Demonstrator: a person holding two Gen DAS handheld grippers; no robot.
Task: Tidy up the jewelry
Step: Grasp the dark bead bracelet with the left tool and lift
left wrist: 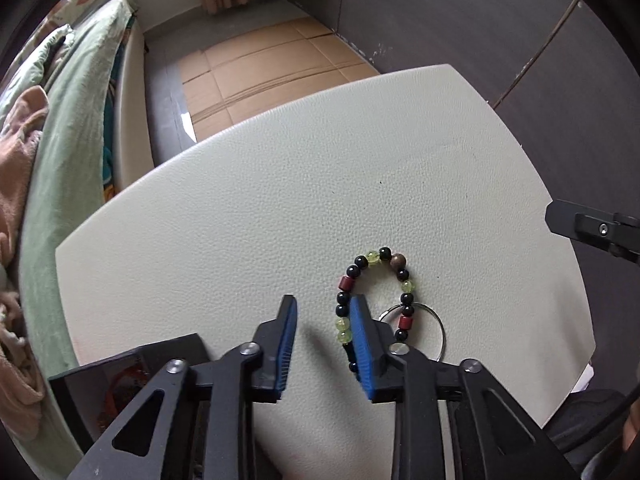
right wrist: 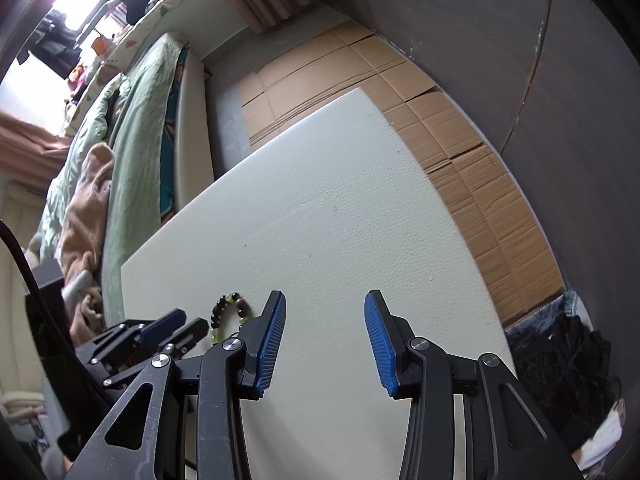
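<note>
A beaded bracelet of black, pale green, red and brown beads lies on the white table, with a thin metal ring under its near side. My left gripper is open and empty just above the table; its right finger sits over the bracelet's near left side and hides some beads. A dark open jewelry box shows at the lower left of the left wrist view. My right gripper is open and empty over bare table, to the right of the bracelet and the left gripper.
A bed with a green blanket runs along the table's left edge. Flattened cardboard covers the floor beyond the table. A dark wall stands on the right. Dark clothes lie off the table's right corner.
</note>
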